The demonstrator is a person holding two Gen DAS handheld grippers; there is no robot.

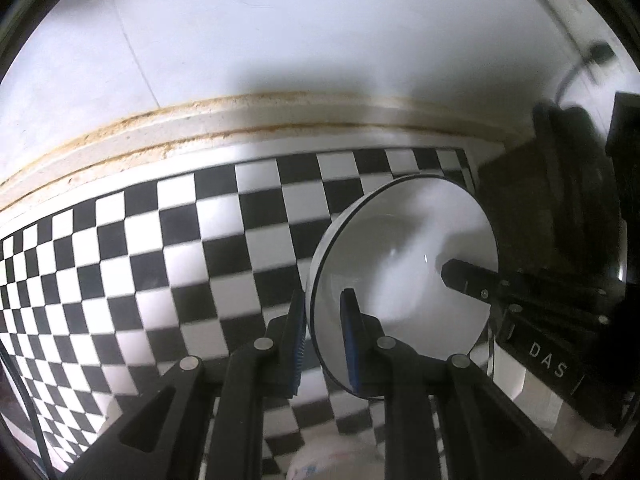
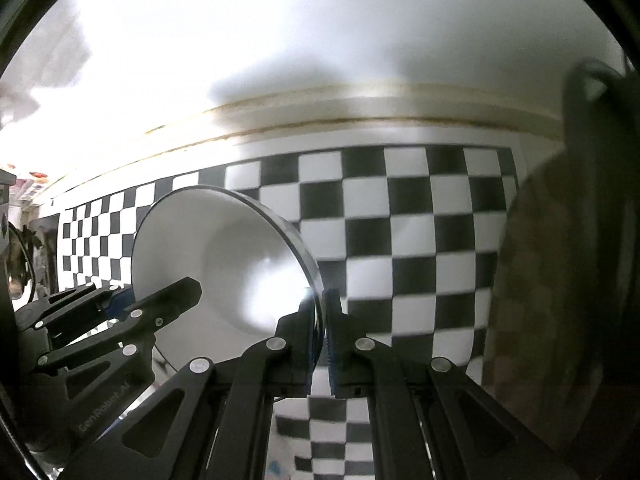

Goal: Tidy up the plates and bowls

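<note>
A white bowl (image 1: 404,264) with a thin black rim hangs tilted above the checkered mat, held from both sides. My left gripper (image 1: 322,308) is shut on the bowl's left rim, one blue pad outside and one inside. The right gripper (image 1: 460,280) reaches in over the opposite rim. In the right wrist view the same bowl (image 2: 224,256) shows its hollow, and my right gripper (image 2: 320,308) is shut on its right rim. The left gripper (image 2: 156,298) clamps the far rim there.
A black-and-white checkered mat (image 1: 180,248) covers the counter under the bowl, up to a stained ledge (image 1: 240,120) below a white wall. Dark round objects (image 1: 572,184) stand at the mat's right end. A brown, round-edged thing (image 2: 552,280) fills the right side.
</note>
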